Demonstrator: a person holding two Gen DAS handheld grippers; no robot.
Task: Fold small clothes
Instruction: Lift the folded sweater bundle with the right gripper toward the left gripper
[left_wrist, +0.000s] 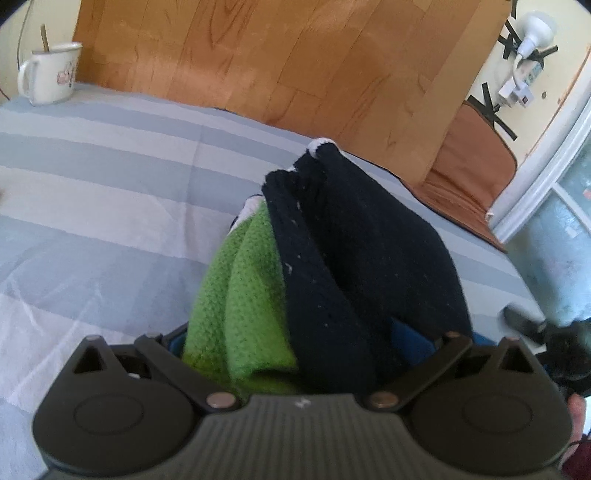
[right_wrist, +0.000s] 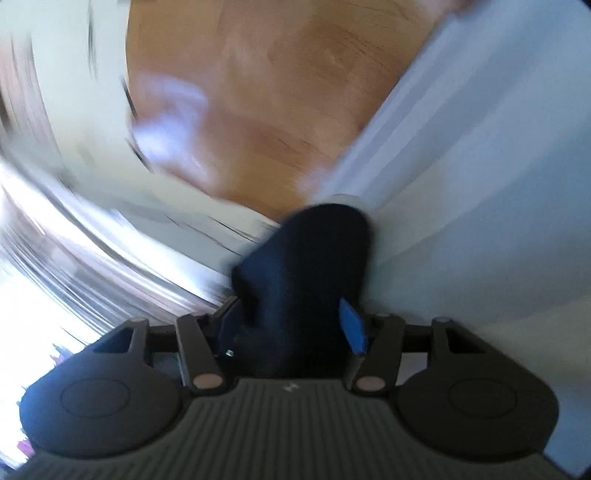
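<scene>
Knitted garment (left_wrist: 332, 266), navy with a green panel and white trim, is bunched between the fingers of the left tool (left_wrist: 310, 343) and hangs forward from it above the bed. Left tool is clamped on the green and navy folds; blue finger pads barely show behind the fabric. Bed sheet (left_wrist: 110, 206) is striped grey-blue and white. White mug (left_wrist: 50, 74) with a utensil in it stands at the far left edge of the bed. Wooden headboard (left_wrist: 258, 62) stands behind the bed. White plug and power strip (left_wrist: 528, 48) are taped to the wall at upper right.

Right wrist view is heavily motion-blurred. Right tool (right_wrist: 291, 328) grips a navy part of the same garment (right_wrist: 306, 266) between its blue pads (right_wrist: 352, 328). Striped sheet (right_wrist: 480, 184) lies to the right, wood surface (right_wrist: 277, 92) above.
</scene>
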